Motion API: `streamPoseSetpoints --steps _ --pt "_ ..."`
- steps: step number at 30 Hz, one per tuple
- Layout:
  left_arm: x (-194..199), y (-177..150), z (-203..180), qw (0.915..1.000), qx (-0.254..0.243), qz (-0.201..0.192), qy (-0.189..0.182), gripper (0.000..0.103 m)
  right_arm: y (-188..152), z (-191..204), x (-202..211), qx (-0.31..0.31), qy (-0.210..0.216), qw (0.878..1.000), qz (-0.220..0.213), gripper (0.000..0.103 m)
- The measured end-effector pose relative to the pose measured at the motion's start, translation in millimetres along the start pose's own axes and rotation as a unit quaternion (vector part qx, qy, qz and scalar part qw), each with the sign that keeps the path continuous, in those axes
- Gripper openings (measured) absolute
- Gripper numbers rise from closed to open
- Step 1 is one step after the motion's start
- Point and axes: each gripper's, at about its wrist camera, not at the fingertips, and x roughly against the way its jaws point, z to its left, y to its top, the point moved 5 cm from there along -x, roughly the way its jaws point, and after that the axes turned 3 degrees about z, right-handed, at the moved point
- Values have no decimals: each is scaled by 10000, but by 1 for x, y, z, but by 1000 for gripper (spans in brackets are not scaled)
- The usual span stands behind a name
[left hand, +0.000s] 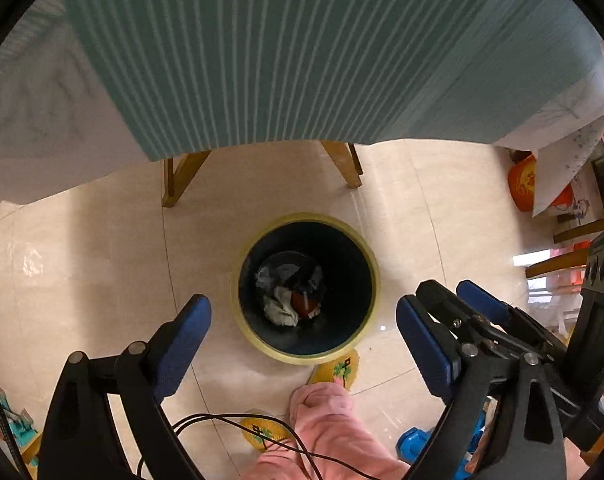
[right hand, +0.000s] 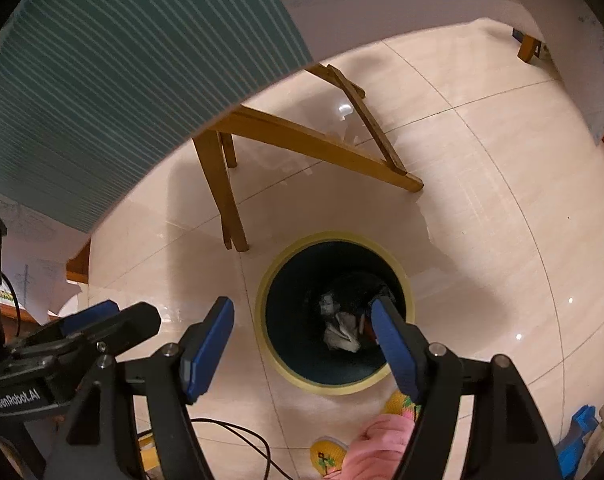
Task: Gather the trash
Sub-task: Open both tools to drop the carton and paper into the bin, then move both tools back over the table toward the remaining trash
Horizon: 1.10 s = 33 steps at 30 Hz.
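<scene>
From the left wrist, your left hand-held gripper hung spread and empty over the bin, trash at its bottom. From the right wrist, your right hand-held gripper was spread too, probably just after dropping stuff.

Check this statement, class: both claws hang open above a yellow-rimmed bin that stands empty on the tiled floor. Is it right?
Not quite: the bin is not empty. The left wrist view shows crumpled paper and other trash at its bottom. The rest holds: left claw and right claw hang open above it, on the tiled floor.
</scene>
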Motion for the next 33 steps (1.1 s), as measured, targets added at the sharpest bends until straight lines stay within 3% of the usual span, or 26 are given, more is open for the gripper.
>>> streamPoseSetpoints --steps 6,15,24,33 --pt "49 -7 -6 9999 -54 -130 -17 93 2 18 50 -45 97 9999 -126 72" --pt "173 -5 -21 9968 -115 -771 -168 93 10 58 159 187 145 9982 -552 72" --pt "298 -12 -35 9854 -469 -1626 -176 93 16 114 276 550 211 9893 -1332 72" --pt "376 -13 -33 9743 -537 -2188 -94 93 13 165 337 1238 -32 9722 -1987 72"
